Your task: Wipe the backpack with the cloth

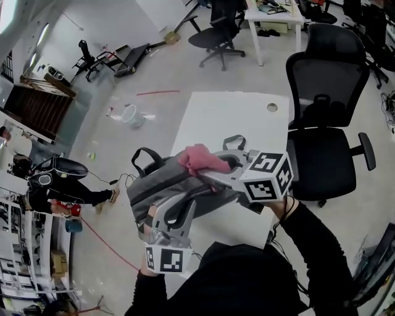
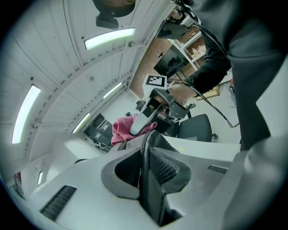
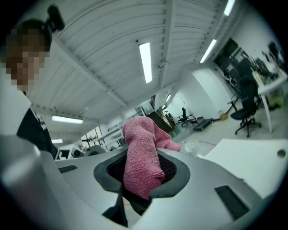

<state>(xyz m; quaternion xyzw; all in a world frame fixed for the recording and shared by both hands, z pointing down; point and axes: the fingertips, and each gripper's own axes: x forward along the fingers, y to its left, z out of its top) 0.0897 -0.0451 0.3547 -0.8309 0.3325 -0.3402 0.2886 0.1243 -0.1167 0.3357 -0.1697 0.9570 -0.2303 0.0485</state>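
A grey backpack lies on the near part of the white table, its black handle toward the left. My right gripper is shut on a pink cloth and holds it on the backpack's top. In the right gripper view the cloth hangs folded between the pads of the right gripper. My left gripper is at the backpack's near side. In the left gripper view the left gripper is shut on a dark fabric edge of the backpack, with the cloth beyond it.
A black office chair stands right beside the table. Another chair and a white desk are farther back. A white bucket and a red cable are on the floor to the left.
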